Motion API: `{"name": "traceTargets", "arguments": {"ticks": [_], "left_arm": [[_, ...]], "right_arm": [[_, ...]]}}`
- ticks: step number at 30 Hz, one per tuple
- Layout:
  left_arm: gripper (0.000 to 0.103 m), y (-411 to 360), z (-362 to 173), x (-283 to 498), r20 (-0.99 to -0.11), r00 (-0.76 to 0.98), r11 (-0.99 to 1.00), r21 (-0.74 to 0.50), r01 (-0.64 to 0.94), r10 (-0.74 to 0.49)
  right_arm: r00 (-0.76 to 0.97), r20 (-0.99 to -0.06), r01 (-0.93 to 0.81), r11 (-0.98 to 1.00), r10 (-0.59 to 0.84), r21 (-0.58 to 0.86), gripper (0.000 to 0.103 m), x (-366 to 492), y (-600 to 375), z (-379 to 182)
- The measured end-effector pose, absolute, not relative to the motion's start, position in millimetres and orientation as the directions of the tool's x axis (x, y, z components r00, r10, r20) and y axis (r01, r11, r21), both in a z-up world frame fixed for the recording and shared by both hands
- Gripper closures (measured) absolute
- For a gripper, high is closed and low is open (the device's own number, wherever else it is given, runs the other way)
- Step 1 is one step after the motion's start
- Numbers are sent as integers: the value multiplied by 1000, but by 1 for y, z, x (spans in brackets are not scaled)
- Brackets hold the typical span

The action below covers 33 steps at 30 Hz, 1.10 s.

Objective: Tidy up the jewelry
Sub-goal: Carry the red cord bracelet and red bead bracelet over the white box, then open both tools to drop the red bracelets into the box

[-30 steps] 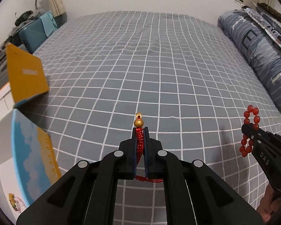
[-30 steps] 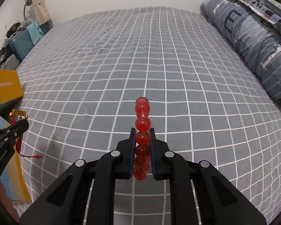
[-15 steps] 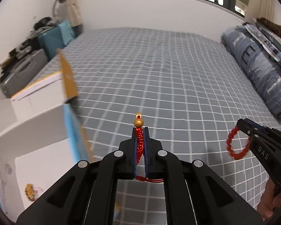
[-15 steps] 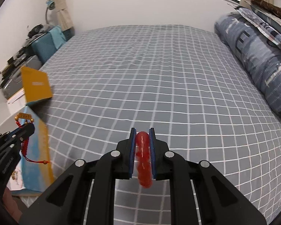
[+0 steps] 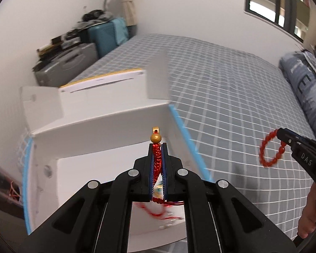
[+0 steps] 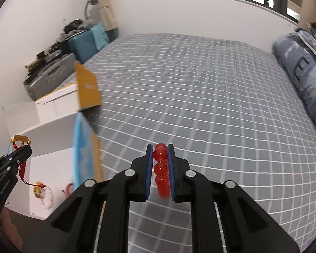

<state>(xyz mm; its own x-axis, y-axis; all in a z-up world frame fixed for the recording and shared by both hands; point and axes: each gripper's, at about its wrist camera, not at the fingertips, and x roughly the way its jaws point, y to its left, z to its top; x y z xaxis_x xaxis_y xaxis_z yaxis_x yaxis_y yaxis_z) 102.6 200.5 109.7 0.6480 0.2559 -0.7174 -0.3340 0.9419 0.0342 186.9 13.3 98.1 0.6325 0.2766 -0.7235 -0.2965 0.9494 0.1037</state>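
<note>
At the left edge of the bed (image 6: 200, 88) stands an open white box (image 5: 107, 130), with a few pieces of jewelry already lying on its floor. The left gripper (image 5: 158, 147) hangs over that opening, its jaws pressed on a red braided cord charm (image 5: 157, 162) whose gold bead pokes out past the tips; the cord's loose tail dangles below and blurs, so it looks to be swinging. A release here could let that tail snag a finger or drape over the box's wall rather than drop inside.

Further right, over the checked bedsheet and well apart from the box, the right gripper (image 6: 160, 156) pinches a red bead bracelet (image 6: 161, 168) by a few beads, the rest of the loop hanging free. Round, smooth beads may roll out of so narrow a pinch, and the bracelet would land on the bed, not in the box.
</note>
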Motion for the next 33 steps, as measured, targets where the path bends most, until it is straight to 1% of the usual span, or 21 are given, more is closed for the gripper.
{"name": "traceTargets", "arguments": {"ticks": [10,18,25,33], "left_arm": [[98,283,116,51,-713,609,882,30,-470,349],[98,321,101,25,-729,574,843,8,-537,373],[97,340,64,32,-782,515,832,7,-555,350],[97,342,36,44,-816,482,842,12,-539,320]], "right_arm": [[615,-680,-441,889,400,124,90,151,100,120],[578,-670,-526,841,465,130,90,128,151,122],[509,-725,-565,815,464,124,90,132,186,83],[452,-793,-584,808,408,82,90,139,210,35]]}}
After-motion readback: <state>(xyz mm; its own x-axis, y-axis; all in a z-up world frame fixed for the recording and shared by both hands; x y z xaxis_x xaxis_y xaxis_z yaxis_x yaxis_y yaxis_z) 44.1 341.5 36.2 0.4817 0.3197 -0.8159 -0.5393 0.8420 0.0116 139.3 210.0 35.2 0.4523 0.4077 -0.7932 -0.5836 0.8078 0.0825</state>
